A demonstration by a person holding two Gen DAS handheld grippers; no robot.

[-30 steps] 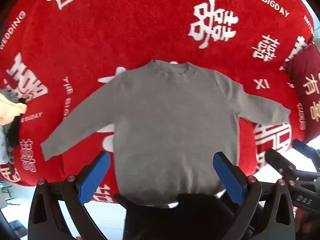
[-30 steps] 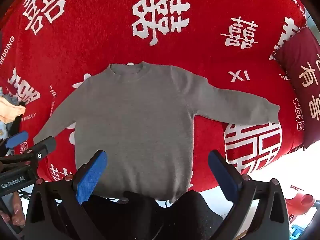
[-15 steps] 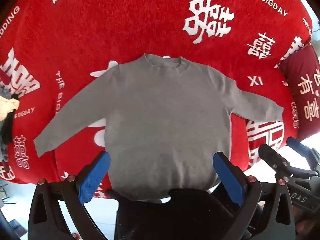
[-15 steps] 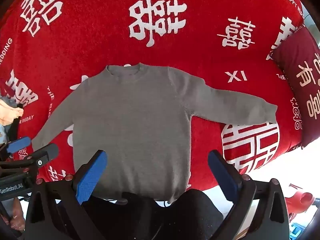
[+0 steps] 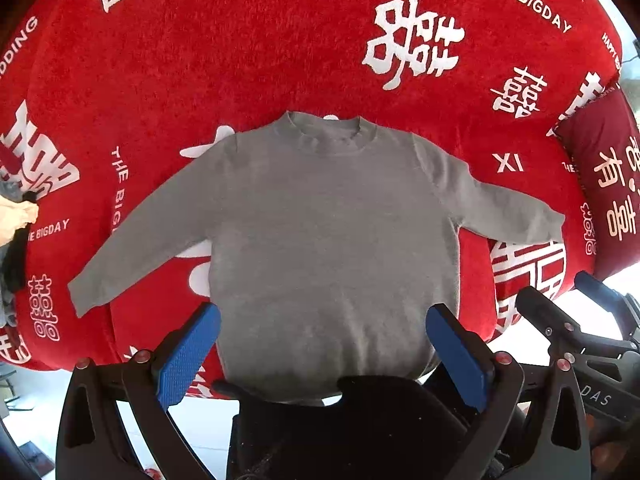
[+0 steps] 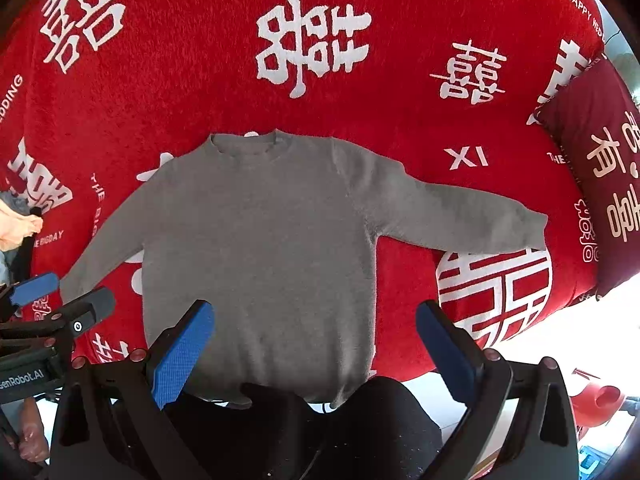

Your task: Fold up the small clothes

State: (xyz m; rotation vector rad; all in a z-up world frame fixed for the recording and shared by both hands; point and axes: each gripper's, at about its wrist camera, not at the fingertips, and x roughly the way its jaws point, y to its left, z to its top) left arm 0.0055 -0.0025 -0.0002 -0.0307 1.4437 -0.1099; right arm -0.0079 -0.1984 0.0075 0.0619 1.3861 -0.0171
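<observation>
So the grey sweater (image 5: pixel 332 248) is laid out flat on the red blanket (image 5: pixel 240 60), the one covered in white characters. The neck points away from the person and the hem hangs right at the near edge, so its long axis runs straight out ahead of both tools. Both sleeves are spread out to the sides and angled down a bit. Nothing looks folded yet.

The left tongs (image 5: pixel 320 344) are spread wide and holding nothing, hovering just off the hem and pretty much centred on the body of the sweater. The right tongs (image 6: pixel 314 340) are also wide open and empty, sitting a little further right, so the sweater's right edge falls between their blue pads.

What matters for the next move is that each sleeve lies out to the side of its own tool. The right sleeve cuff (image 6: pixel 528 228) is well off to the right, near the dark red cushion (image 6: pixel 600 168), so I'd guess the right one is the closer pick for it. The left sleeve cuff (image 5: pixel 80 296) trails down left toward the edge, so that's the left one's job.

There's also a heap of other clothes (image 5: pixel 12 220) at the far left.
</observation>
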